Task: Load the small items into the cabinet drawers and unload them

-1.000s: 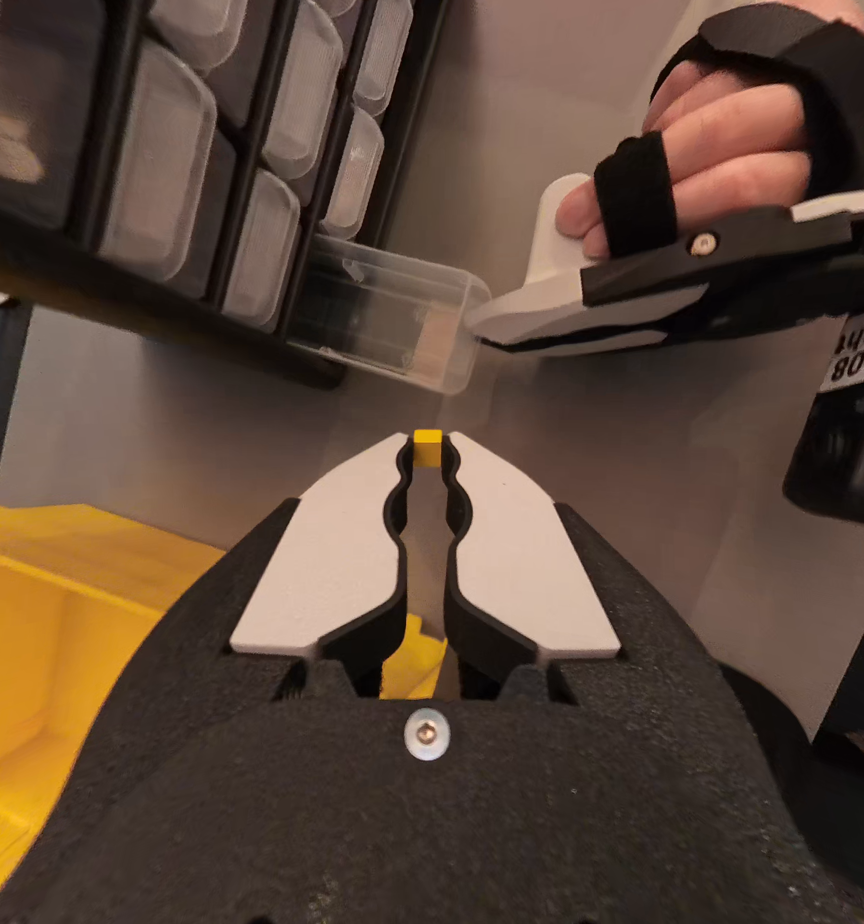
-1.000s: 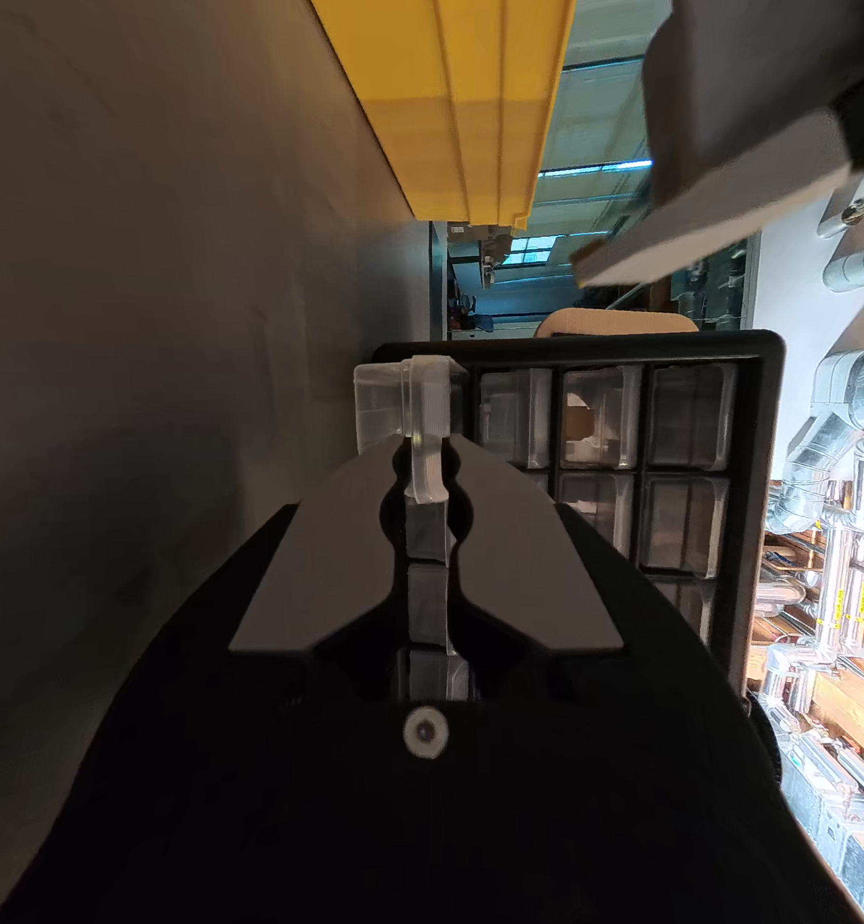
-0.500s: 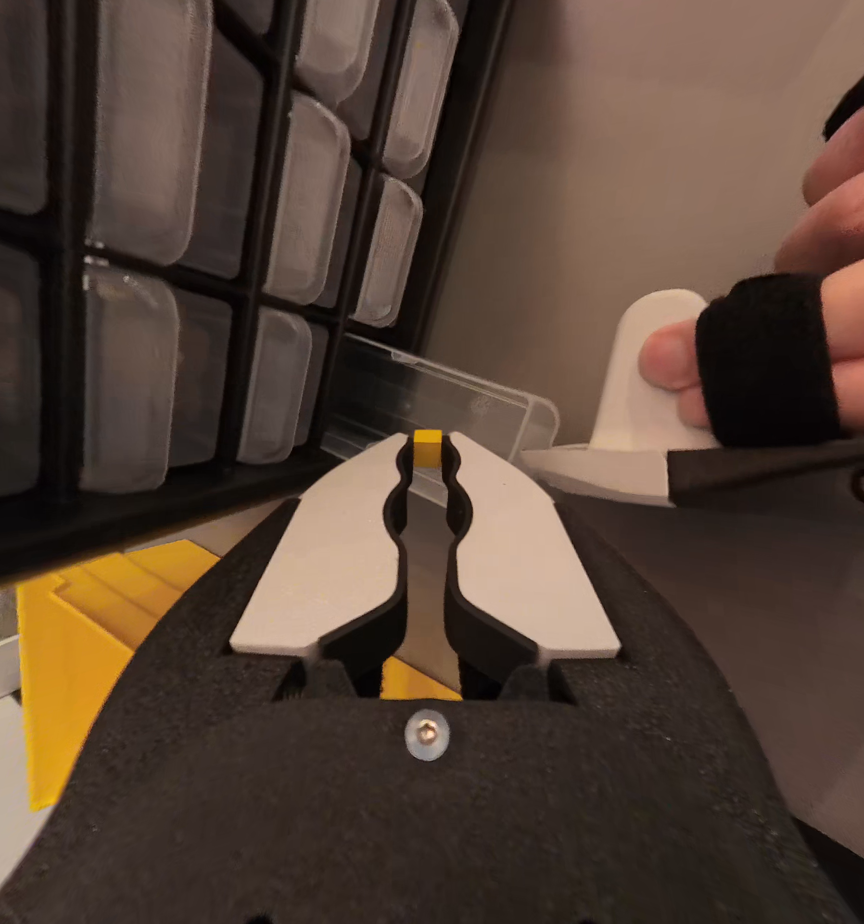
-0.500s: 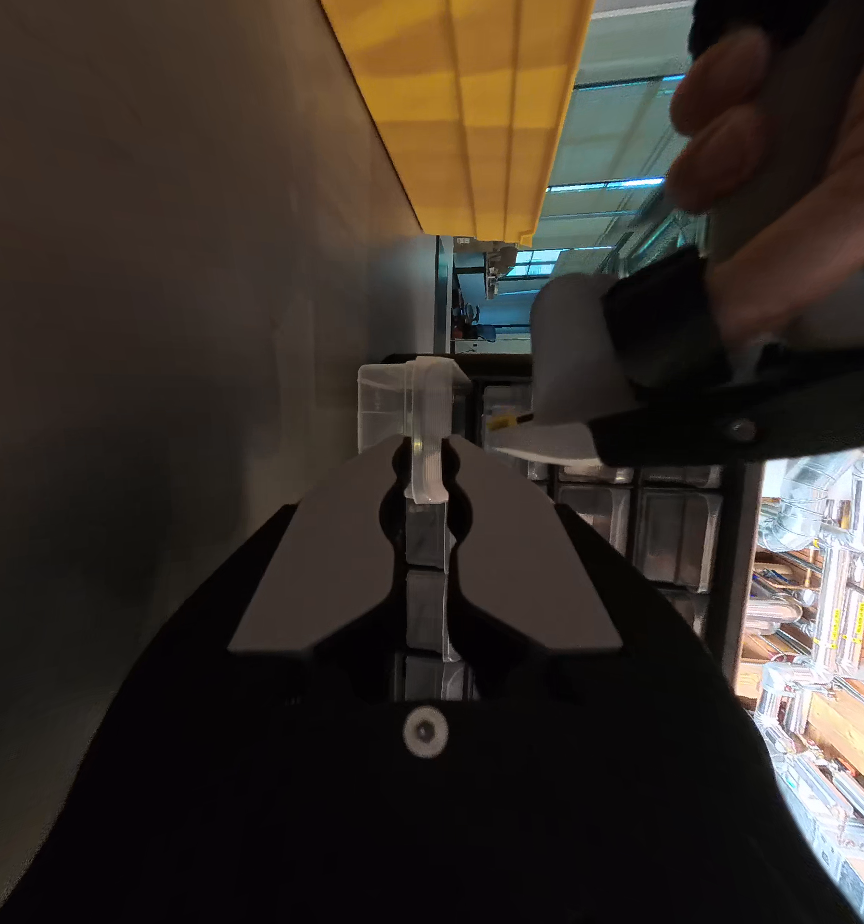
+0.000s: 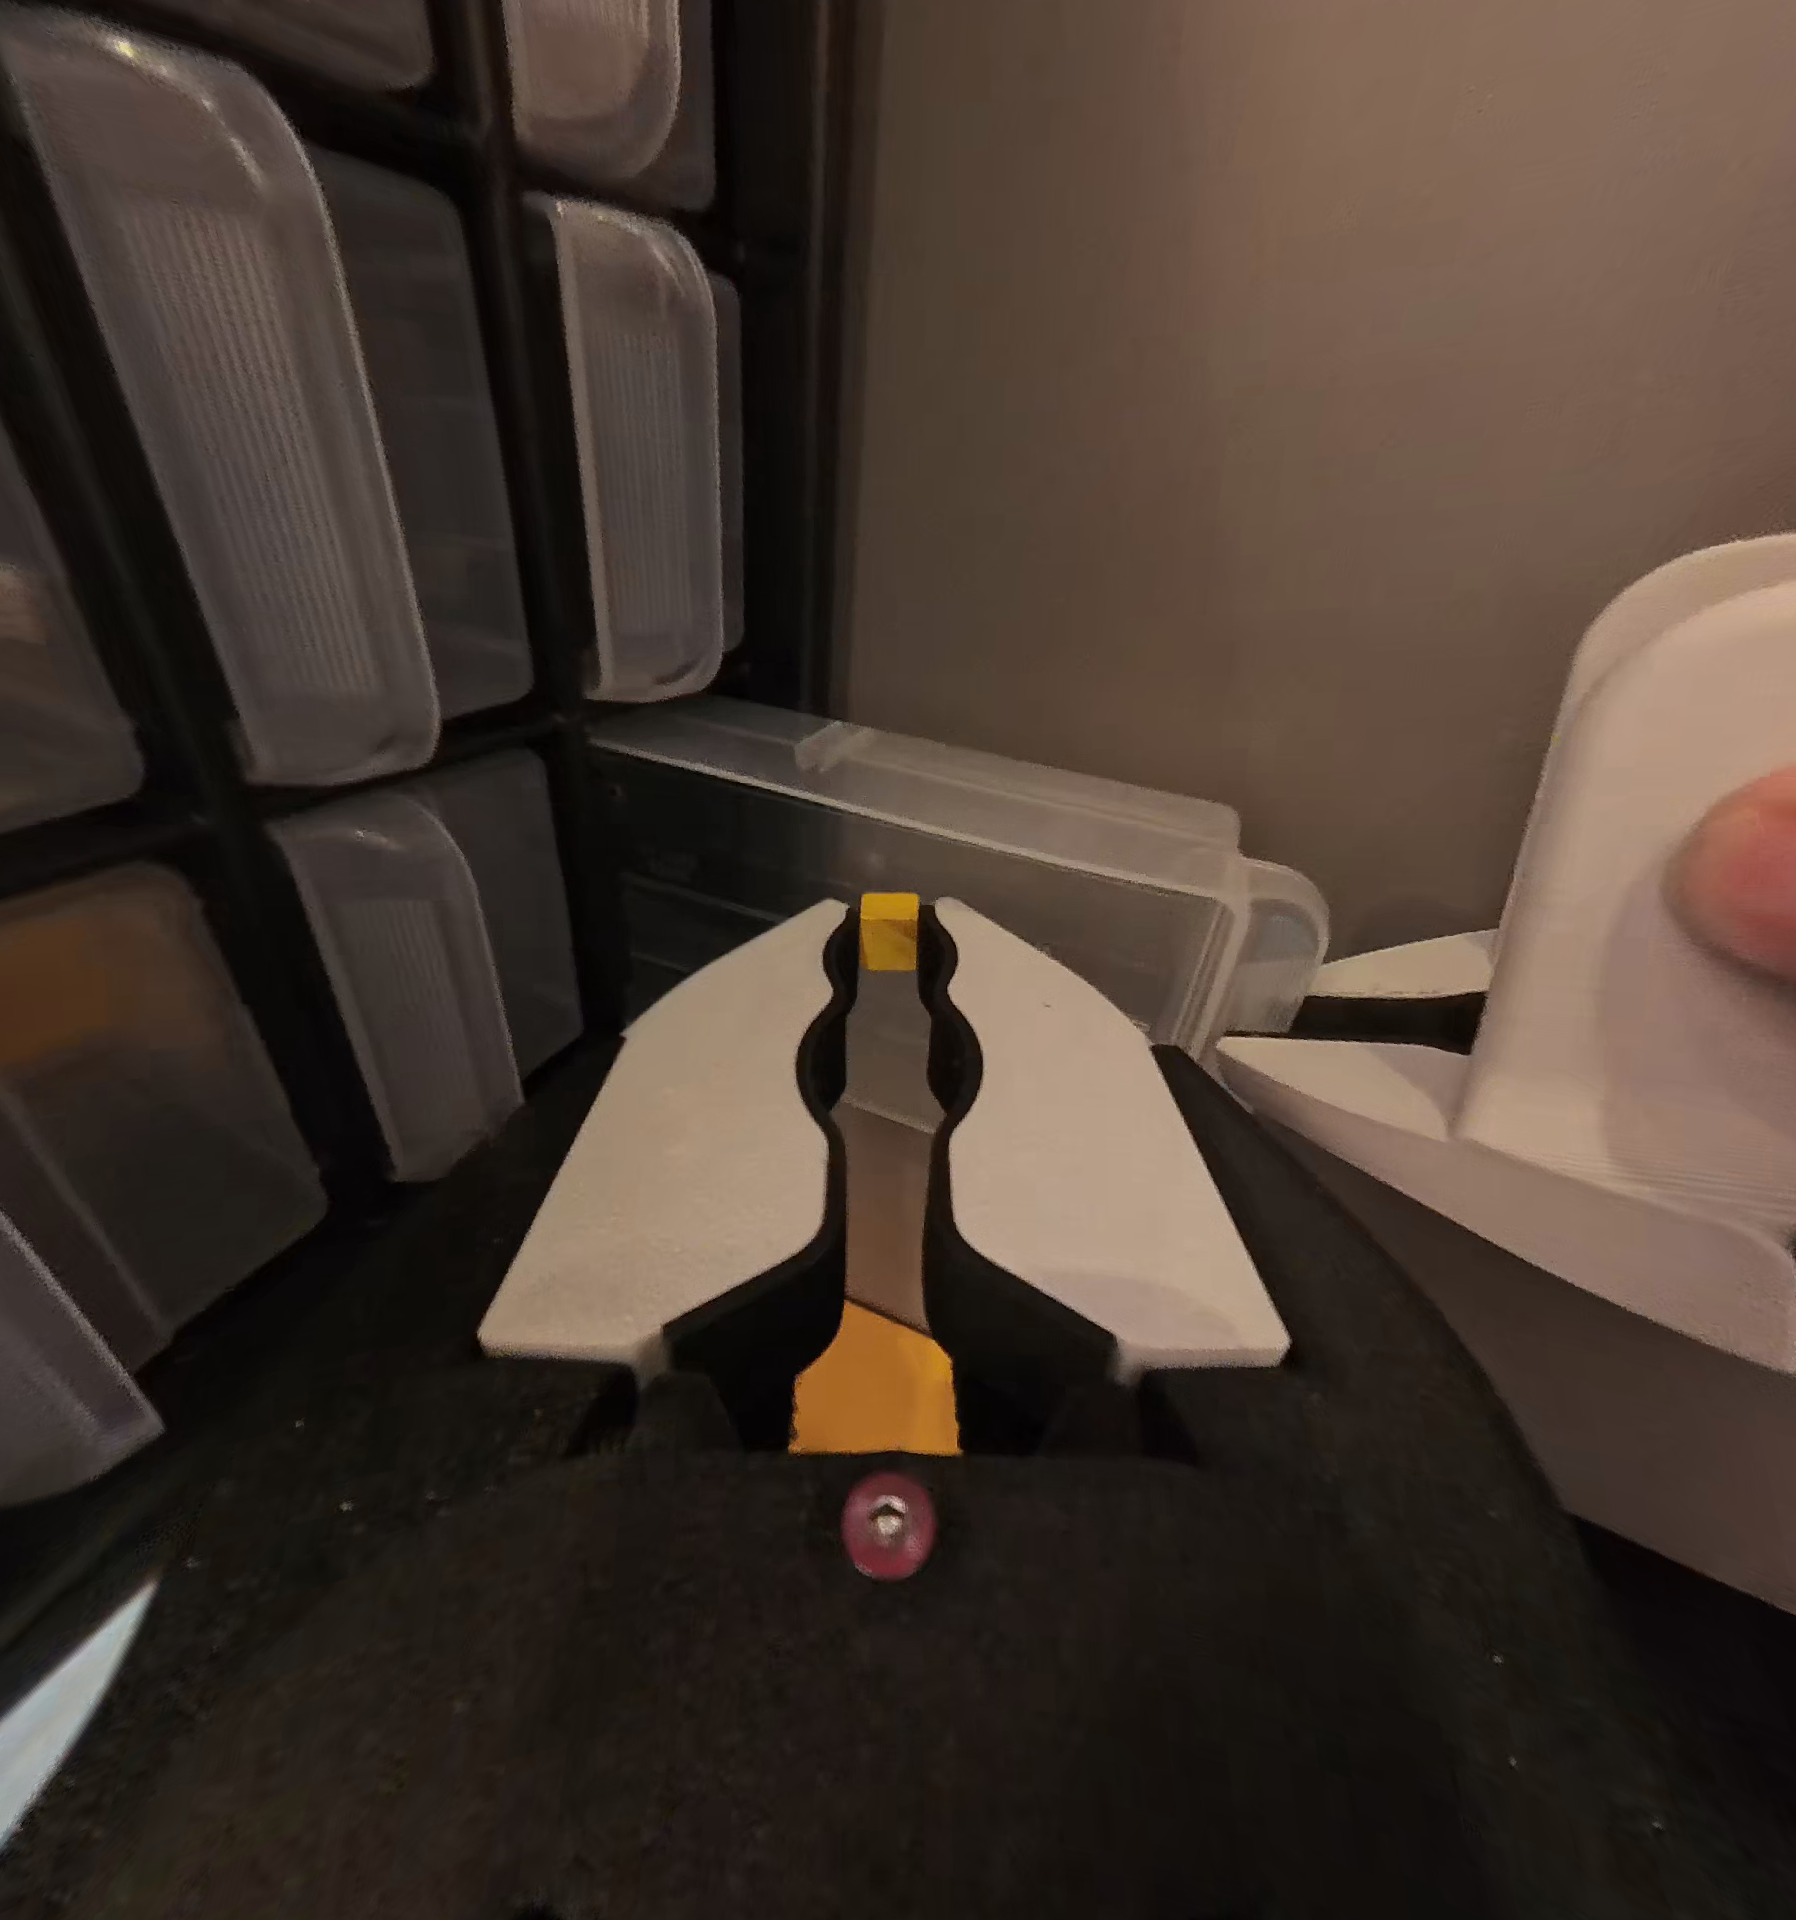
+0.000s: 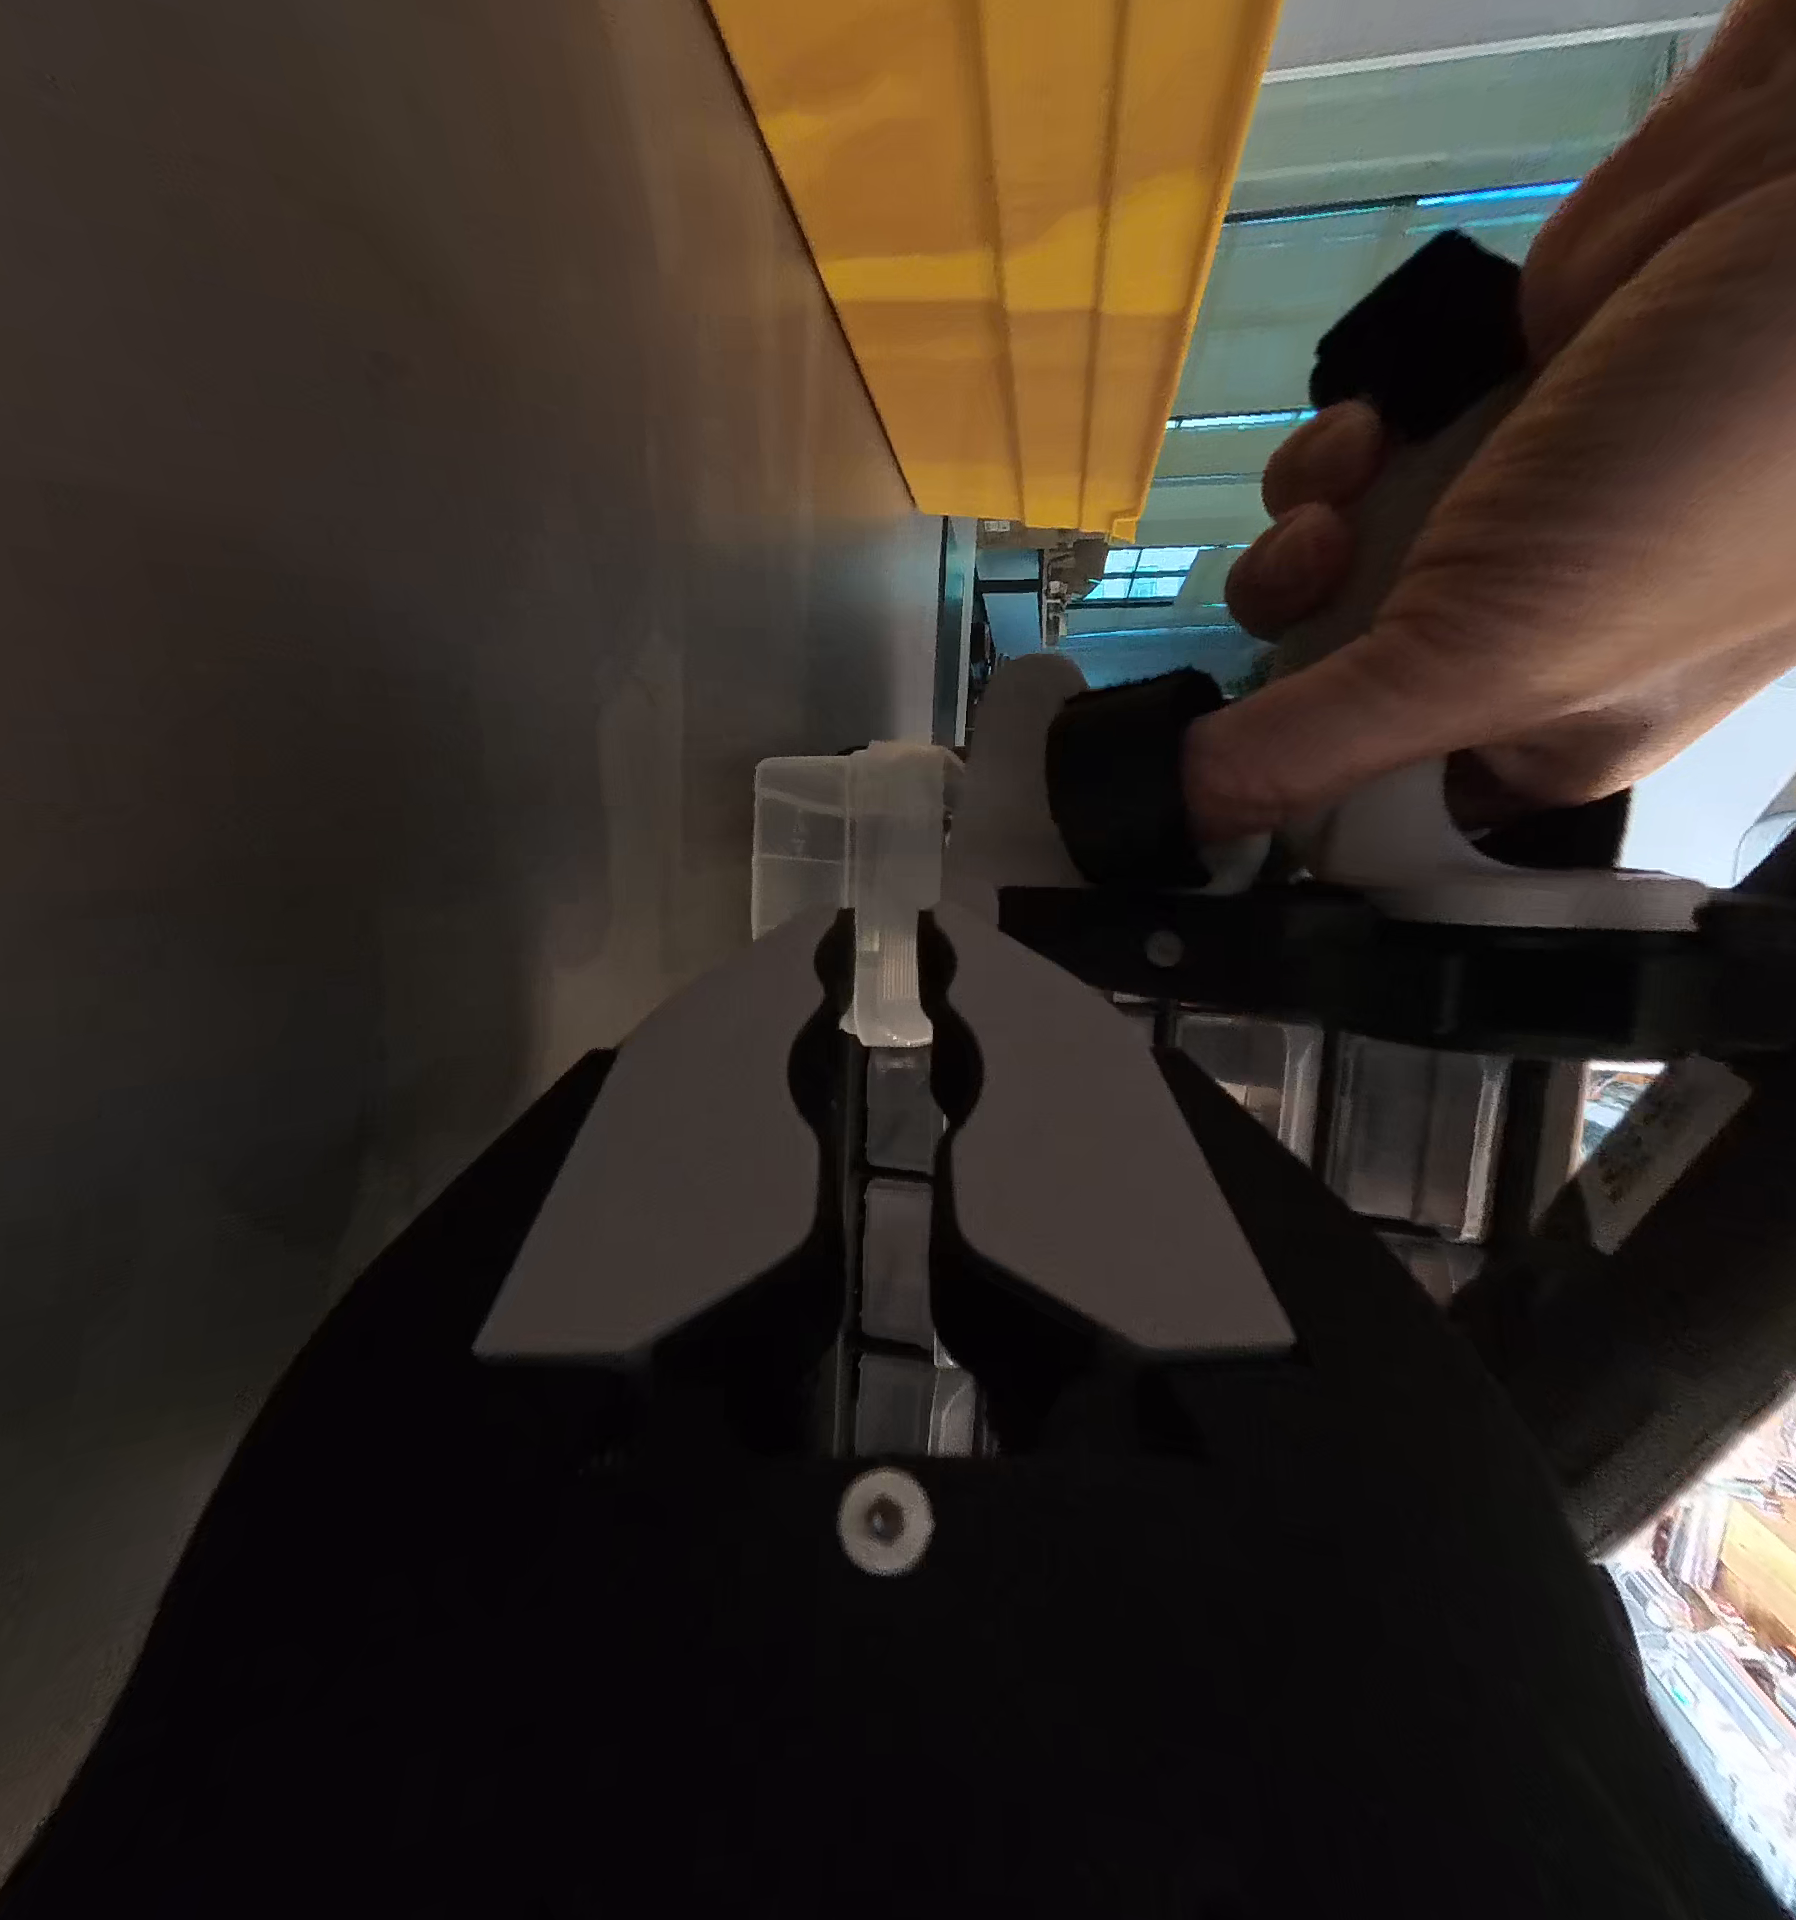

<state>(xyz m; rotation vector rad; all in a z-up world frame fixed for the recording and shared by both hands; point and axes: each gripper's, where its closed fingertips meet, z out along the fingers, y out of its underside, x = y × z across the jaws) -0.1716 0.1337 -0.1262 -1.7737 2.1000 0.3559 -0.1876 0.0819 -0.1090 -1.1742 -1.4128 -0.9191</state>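
Observation:
My left gripper [image 5: 890,925] is shut on a small yellow cube [image 5: 890,932] held at its fingertips, right in front of the pulled-out clear drawer [image 5: 977,862] of the black cabinet [image 5: 520,436]. My right gripper [image 6: 886,971] is shut on that drawer's clear handle tab [image 6: 886,977], with the drawer [image 6: 800,842] sticking out just beyond its tips. In the left wrist view the right gripper [image 5: 1413,1049] reaches in from the right to the drawer's front end. In the right wrist view the left gripper's body [image 6: 1341,935] and the hand holding it cross just above the drawer.
A yellow bin [image 6: 987,260] lies beyond the cabinet in the right wrist view; a patch of it shows under my left fingers [image 5: 873,1392]. The cabinet's other clear drawers [image 5: 281,499] are closed. A grey table surface [image 5: 1289,416] runs right of the cabinet. There is about 6 cm between the tips of the two grippers.
My left gripper has carried the yellow cube from over the yellow bin up close to the open drawer. My right gripper has kept its hold on the drawer handle.

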